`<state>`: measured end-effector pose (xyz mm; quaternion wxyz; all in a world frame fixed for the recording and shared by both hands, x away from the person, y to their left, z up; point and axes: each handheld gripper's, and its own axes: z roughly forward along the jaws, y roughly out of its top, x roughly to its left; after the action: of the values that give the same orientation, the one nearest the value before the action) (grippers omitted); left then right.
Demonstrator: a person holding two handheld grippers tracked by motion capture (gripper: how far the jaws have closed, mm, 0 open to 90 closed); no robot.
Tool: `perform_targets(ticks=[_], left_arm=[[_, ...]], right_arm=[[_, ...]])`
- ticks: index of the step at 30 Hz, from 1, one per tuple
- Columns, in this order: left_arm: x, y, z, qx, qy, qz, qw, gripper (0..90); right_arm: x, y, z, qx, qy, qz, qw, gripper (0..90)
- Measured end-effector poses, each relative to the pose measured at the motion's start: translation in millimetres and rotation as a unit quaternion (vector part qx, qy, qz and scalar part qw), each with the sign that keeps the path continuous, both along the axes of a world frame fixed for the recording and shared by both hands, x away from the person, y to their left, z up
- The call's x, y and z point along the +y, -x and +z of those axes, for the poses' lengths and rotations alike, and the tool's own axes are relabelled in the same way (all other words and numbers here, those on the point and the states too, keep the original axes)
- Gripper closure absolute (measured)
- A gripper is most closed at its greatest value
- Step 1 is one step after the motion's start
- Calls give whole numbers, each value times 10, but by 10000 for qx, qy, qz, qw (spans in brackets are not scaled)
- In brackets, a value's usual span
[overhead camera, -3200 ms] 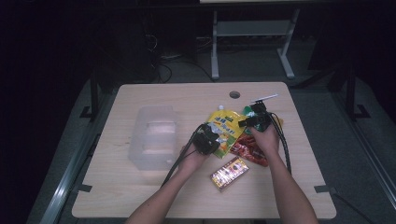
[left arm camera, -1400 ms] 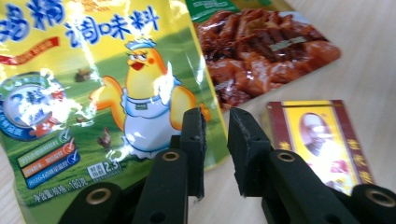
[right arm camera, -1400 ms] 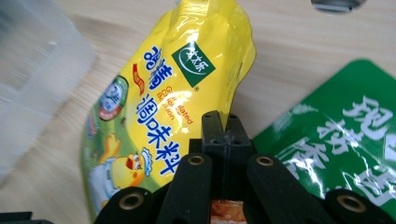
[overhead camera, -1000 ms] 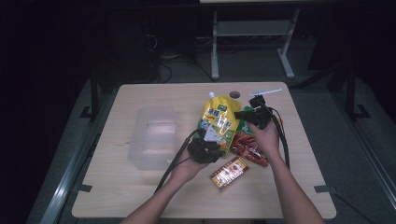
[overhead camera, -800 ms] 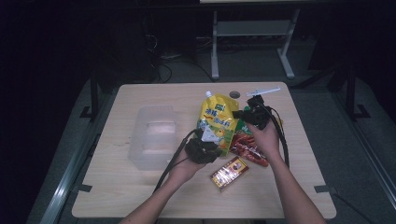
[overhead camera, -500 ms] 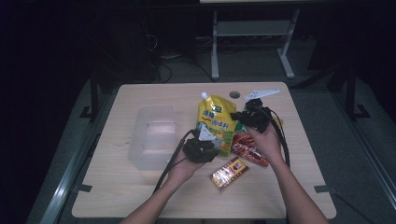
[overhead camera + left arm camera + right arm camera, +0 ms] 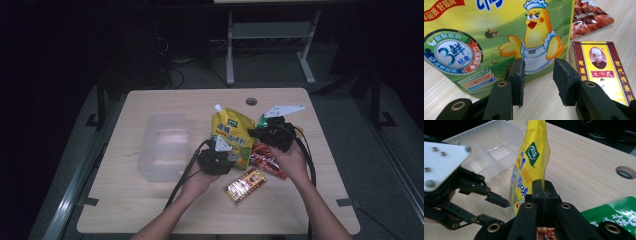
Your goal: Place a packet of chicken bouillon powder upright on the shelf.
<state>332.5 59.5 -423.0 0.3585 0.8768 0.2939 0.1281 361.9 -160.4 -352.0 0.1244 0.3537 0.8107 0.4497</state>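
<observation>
Dark room, light wood table (image 7: 150, 210). Yellow spouted chicken-seasoning pouch (image 7: 232, 136) now stands tilted up between the clear plastic bin (image 7: 162, 150) and the red snack packets; a second ago it lay flatter. Right gripper (image 7: 543, 192) has its jaws pinched together on the pouch's edge and has lifted it. Left gripper (image 7: 537, 80) has just been opening: pads apart, pouch's bottom edge just behind them, not pressed. Looks like a handover to the right, bin next.

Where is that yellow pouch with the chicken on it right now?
In the high view the yellow pouch stands mid-table, just right of the clear plastic box, its edge pinched by the right gripper.
</observation>
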Motion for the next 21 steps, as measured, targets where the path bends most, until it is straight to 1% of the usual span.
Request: perform_targets(ticks=[4,6,7,8,11,12,13,14,15,17,18,19,21], left_arm=[[6,15,-5,-17,-15,-11,10000,607],[14,29,-8,-27,-30,-30,10000,604],[19,32,-8,-41,-35,-41,10000,604],[25,33,-9,-48,-38,-51,10000,606],[35,45,-4,-31,-72,-65,9999,608],[34,51,-6,-54,-69,-69,9999,606],[39,62,-4,-62,-113,-97,9999,605],[39,62,-4,-62,-113,-97,9999,605],[40,78,-13,-56,-89,-109,9999,605],[47,91,-16,-64,-106,-116,9999,603],[57,95,-17,-92,-111,-123,9998,602],[63,98,-17,-97,-104,-132,9998,602],[76,109,-14,-91,-125,-148,9998,602]], right_arm=[[4,39,-17,30,-60,136,9999,891],[14,49,-31,34,-24,210,9998,890],[21,62,-30,64,-40,229,9997,890],[23,70,-29,39,-50,275,9996,889],[31,90,-21,78,-80,384,9992,864],[36,99,-17,134,-98,432,9989,853],[37,102,-19,119,-97,472,9988,846],[37,102,-19,119,-97,472,9988,846],[58,110,-21,195,-105,565,9982,822],[82,102,-37,211,-60,604,9979,795],[98,99,-43,263,-43,618,9977,789],[126,88,-63,262,19,643,9976,781],[171,70,-90,344,71,644,9973,746]])
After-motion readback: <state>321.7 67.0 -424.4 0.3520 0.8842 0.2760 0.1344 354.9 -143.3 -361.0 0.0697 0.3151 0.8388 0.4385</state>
